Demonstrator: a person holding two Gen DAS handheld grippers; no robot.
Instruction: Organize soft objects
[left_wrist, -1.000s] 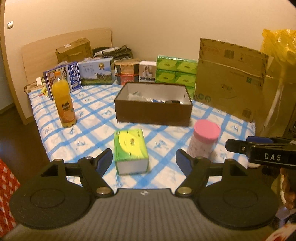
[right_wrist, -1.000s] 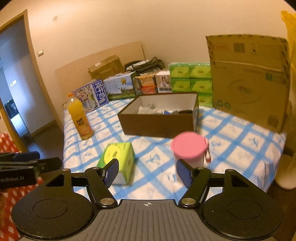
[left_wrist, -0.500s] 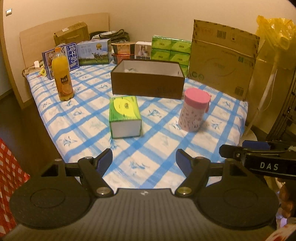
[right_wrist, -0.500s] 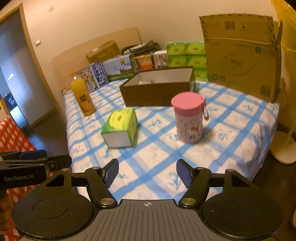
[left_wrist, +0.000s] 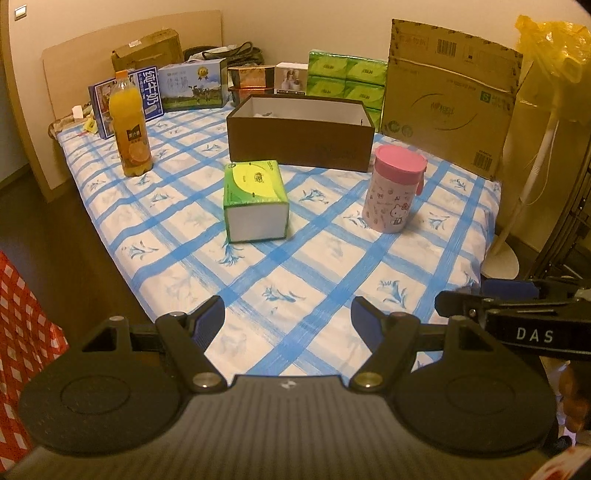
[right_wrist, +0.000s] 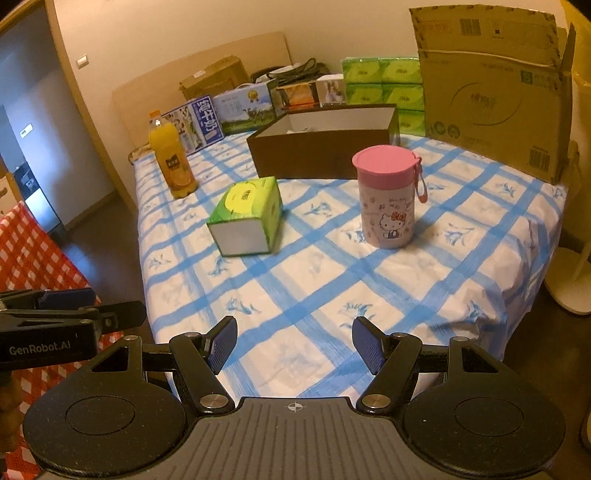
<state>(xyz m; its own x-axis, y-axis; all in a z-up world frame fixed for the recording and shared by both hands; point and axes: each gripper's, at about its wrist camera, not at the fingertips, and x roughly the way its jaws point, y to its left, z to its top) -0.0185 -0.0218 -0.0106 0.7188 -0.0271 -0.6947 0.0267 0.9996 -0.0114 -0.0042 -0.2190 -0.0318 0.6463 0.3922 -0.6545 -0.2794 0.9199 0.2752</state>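
A green tissue pack (left_wrist: 255, 199) lies in the middle of the blue-checked table (left_wrist: 295, 280), in front of an open brown box (left_wrist: 301, 133). It also shows in the right wrist view (right_wrist: 245, 216), with the box (right_wrist: 325, 147) behind it. My left gripper (left_wrist: 288, 325) is open and empty, over the table's near edge, well short of the pack. My right gripper (right_wrist: 293, 343) is open and empty, also back at the near edge. The box's contents are mostly hidden by its wall.
A pink-lidded Hello Kitty cup (left_wrist: 395, 192) stands right of the pack, an orange juice bottle (left_wrist: 131, 125) at the left. Cartons, green tissue packs (left_wrist: 347, 79) and a large cardboard box (left_wrist: 450, 99) line the back. A fan stand (left_wrist: 506, 258) is off the right edge.
Both grippers have pulled back from the table, so the tissue pack, cup and box now sit farther away. Both stayed open and empty.
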